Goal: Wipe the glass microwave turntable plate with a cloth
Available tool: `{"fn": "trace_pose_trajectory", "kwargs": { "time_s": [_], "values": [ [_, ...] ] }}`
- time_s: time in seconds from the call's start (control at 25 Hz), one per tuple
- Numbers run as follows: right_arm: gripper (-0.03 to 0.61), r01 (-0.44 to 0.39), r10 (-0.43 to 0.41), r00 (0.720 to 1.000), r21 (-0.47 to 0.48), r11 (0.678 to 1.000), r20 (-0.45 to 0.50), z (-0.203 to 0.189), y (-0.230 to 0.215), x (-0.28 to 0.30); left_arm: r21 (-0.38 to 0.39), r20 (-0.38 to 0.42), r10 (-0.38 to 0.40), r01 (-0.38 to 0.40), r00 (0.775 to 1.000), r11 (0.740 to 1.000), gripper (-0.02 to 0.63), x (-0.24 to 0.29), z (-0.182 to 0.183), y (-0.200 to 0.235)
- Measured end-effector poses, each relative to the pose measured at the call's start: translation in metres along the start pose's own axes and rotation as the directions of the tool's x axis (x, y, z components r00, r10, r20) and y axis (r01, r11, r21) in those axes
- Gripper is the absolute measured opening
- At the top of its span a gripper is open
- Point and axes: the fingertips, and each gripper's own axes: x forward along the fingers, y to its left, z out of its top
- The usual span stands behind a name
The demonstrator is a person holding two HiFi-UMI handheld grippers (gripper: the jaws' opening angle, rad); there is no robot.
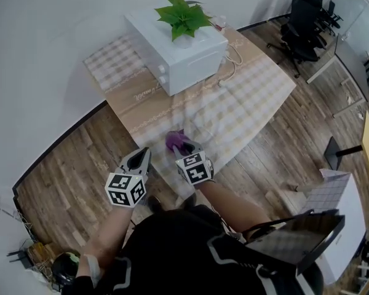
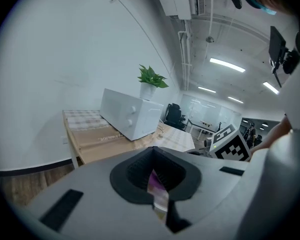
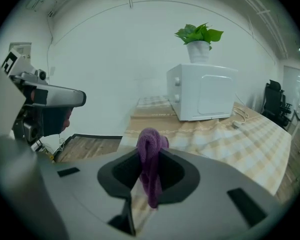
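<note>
Purple cloth (image 1: 177, 141), knitted and bunched: it is pinched between the two jaws of the right claw (image 1: 183, 146), which are closed tight on it. In the right gripper view the cloth (image 3: 150, 154) rises in a rounded fold above the jaw tips of the right claw (image 3: 149, 170) and a tail hangs down between them. The head view places it over the near edge of the surface (image 1: 130, 100), above the checked tablecloth (image 1: 258, 91).

Left claw (image 1: 143, 154): its jaws are drawn together with nothing held. It sits just beside the right claw on its left, apart from the cloth. In the left gripper view only a thin slit shows between the jaws of the left claw (image 2: 157, 184).

White microwave (image 1: 184, 57): it stands at the far end of the surface, well apart from both claws, with its door closed and two knobs on the front. A green potted plant (image 1: 183, 14) stands on top. A white cable (image 1: 234, 60) lies beside it on the tablecloth.

Writing: dark print runs along the bare brown strip of the surface next to the microwave, too small to read. Each claw carries a cube with black-and-white square markers, left (image 1: 126, 189) and right (image 1: 194, 168), with no letters on them.

Surroundings: wood-plank floor (image 1: 67, 165) and black office chairs (image 1: 301, 29).
</note>
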Motion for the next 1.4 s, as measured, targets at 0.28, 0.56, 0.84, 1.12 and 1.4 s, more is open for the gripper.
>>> {"fn": "trace_pose_trajectory", "kwargs": {
  "time_s": [0.28, 0.56, 0.84, 1.12, 1.4],
  "values": [
    [0.081, -0.056, 0.055, 0.996, -0.018, 0.998, -0.073, -0.017, 0.025, 0.03, -0.016, -0.003, 0.064, -0.064, 0.998, 0.998, 0.005, -0.019, -0.006, 0.016],
    [0.081, -0.061, 0.057, 0.989, -0.029, 0.998, -0.138, -0.034, 0.021, 0.047, -0.001, -0.02, 0.043, -0.043, 0.999, 0.999, 0.005, -0.018, -0.01, 0.011],
    [0.08, -0.013, 0.012, 0.988, -0.005, 1.0, -0.152, -0.045, 0.0, 0.039, -0.005, -0.027, 0.022, -0.022, 0.999, 1.0, 0.005, -0.005, -0.009, 0.006],
    [0.08, 0.046, -0.041, 0.984, 0.025, 0.999, -0.172, -0.056, -0.025, 0.022, -0.005, -0.033, -0.017, 0.017, 0.999, 1.0, 0.005, 0.013, -0.003, -0.007],
    [0.081, 0.128, -0.115, 0.976, 0.06, 0.99, -0.185, -0.071, -0.059, 0.002, 0.017, -0.056, -0.073, 0.074, 0.996, 0.997, 0.005, 0.026, -0.005, -0.024]
  ]
}}
